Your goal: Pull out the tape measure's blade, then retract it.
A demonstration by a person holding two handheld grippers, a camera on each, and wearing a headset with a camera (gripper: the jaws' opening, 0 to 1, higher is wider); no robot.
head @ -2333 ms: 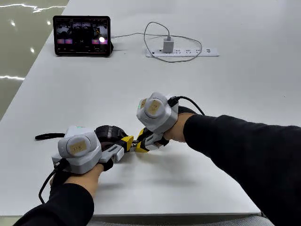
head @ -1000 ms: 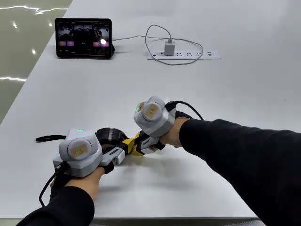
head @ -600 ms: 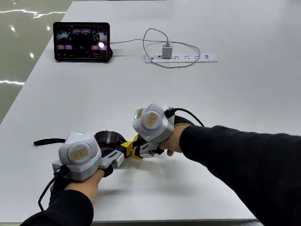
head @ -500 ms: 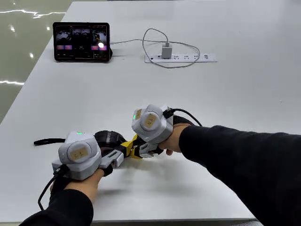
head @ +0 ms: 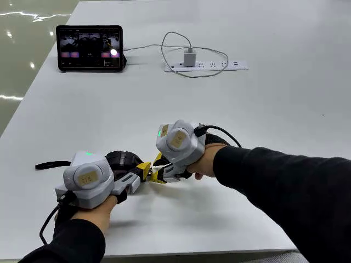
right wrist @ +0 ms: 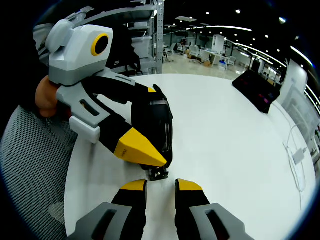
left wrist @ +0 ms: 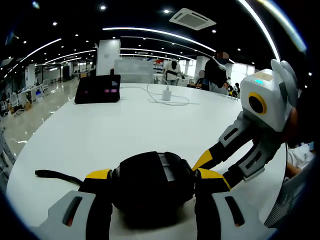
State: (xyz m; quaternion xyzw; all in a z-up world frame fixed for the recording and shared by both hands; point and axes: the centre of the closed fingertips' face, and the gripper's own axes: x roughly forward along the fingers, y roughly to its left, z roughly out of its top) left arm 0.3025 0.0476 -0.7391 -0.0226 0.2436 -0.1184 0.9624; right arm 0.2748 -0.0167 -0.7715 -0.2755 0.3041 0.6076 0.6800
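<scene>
The tape measure [left wrist: 151, 190] rests on the table [head: 263, 120], its black case clamped between the jaws of the left gripper [left wrist: 155, 176]. The blade hook [right wrist: 158, 174] is presented at the case mouth, directly ahead of the right gripper [right wrist: 161, 187] and just beyond its tips. The right jaws are parted by a narrow gap — nothing is gripped. The blade's axis is judged to lie along the right jaws, so the hook must be entered first.

Left gripper [head: 140, 172] holds black tape measure [head: 123, 160] near the table's [head: 263, 109] near edge, left side. Right gripper [head: 157, 175] tips sit at its front. Tablet [head: 89, 48] and power strip [head: 206, 66] near far edge.
</scene>
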